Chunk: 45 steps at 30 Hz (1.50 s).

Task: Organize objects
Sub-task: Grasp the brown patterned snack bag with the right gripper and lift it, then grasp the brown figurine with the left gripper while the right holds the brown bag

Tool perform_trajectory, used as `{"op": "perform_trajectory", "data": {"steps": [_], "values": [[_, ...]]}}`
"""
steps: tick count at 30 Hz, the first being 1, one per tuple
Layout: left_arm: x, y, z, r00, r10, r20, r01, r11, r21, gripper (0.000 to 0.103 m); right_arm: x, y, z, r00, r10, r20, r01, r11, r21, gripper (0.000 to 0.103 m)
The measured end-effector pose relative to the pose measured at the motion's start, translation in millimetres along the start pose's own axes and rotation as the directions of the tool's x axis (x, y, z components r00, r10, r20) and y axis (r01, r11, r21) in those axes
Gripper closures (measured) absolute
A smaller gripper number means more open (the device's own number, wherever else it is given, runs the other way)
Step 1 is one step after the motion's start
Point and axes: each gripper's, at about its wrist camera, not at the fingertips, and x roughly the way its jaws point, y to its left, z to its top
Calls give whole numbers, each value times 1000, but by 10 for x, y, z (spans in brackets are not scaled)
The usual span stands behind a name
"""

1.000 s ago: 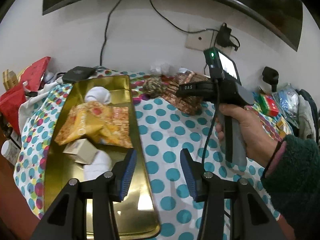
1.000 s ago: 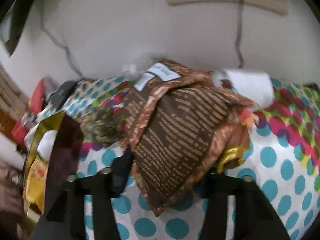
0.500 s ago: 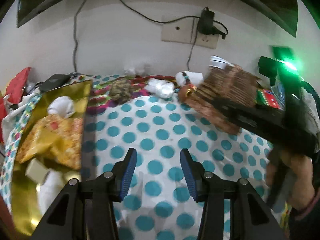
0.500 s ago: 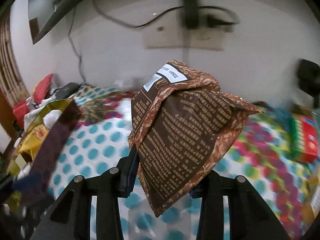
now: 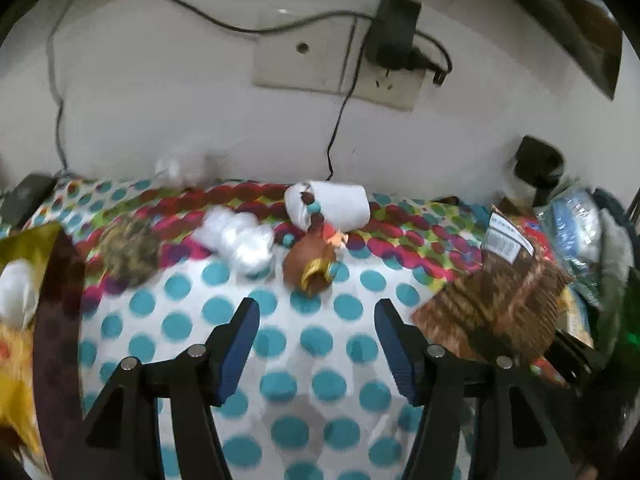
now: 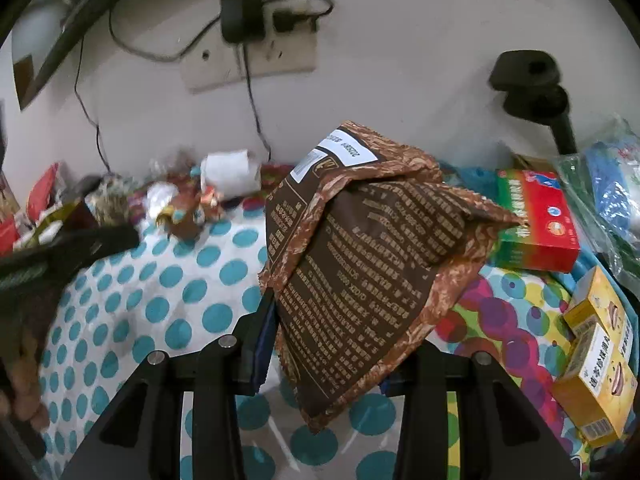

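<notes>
Noted on polka-dot cloth [image 5: 188, 320] ahead of left gripper [image 5: 316, 344]: brown ornament [image 5: 308, 260], white roll [image 5: 340, 204], crumpled white wad [image 5: 244, 240], all apart from blue pads; jaws spread, just widened, nothing between. Gold tray [image 5: 24, 248] at left edge, holding white and yellow items, blurred. Right gripper [image 6: 324, 344] pinching brown snack bag [image 6: 372, 256], raised above cloth, near red-green box [image 6: 536, 216] and yellow boxes [image 6: 596, 344].

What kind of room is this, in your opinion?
Probably a home room, perhaps a bedroom: a polka-dot cloth covers the surface, a wall socket holds a charger, and medicine boxes lie among household clutter.
</notes>
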Motion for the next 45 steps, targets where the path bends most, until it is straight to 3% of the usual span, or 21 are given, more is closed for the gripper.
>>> {"op": "perform_trajectory", "data": {"steps": [5, 9, 13, 15, 17, 21, 29, 32, 36, 45], "values": [[347, -97, 126, 999, 15, -39, -14, 999, 36, 41, -3, 21, 13, 1000, -4, 0, 4, 1000, -21, 64], [597, -181, 157, 994, 96, -51, -89, 989, 116, 41, 56, -15, 27, 1000, 0, -25, 0, 1000, 1, 62], [819, -146, 161, 990, 114, -81, -102, 985, 140, 42, 115, -34, 12, 998, 20, -60, -19, 1000, 22, 59], [846, -114, 183, 992, 109, -67, -100, 987, 122, 61, 137, -42, 3, 997, 28, -74, -26, 999, 29, 59], [861, -99, 175, 993, 105, -61, -97, 988, 121, 64, 143, -43, -8, 996, 34, -79, -31, 999, 36, 58], [822, -133, 77, 992, 118, -50, -111, 985, 130, 64, 145, -22, -8, 996, 33, -85, -31, 999, 34, 58], [487, -443, -437, 989, 145, -37, -133, 968, 214, 64, 167, -24, 3, 995, 39, -91, -35, 998, 44, 59], [343, -478, -624, 991, 124, -57, -112, 977, 184, 64, 137, -43, 3, 995, 35, -93, -30, 998, 46, 59], [143, -511, -823, 986, 160, -49, -149, 973, 176, 64, 176, 11, 17, 995, 3, -97, -1, 1000, 20, 59], [6, -296, -862, 983, 172, -58, -169, 984, 64, 64, 206, 44, 14, 994, -27, -110, 25, 1000, -13, 55]]}}
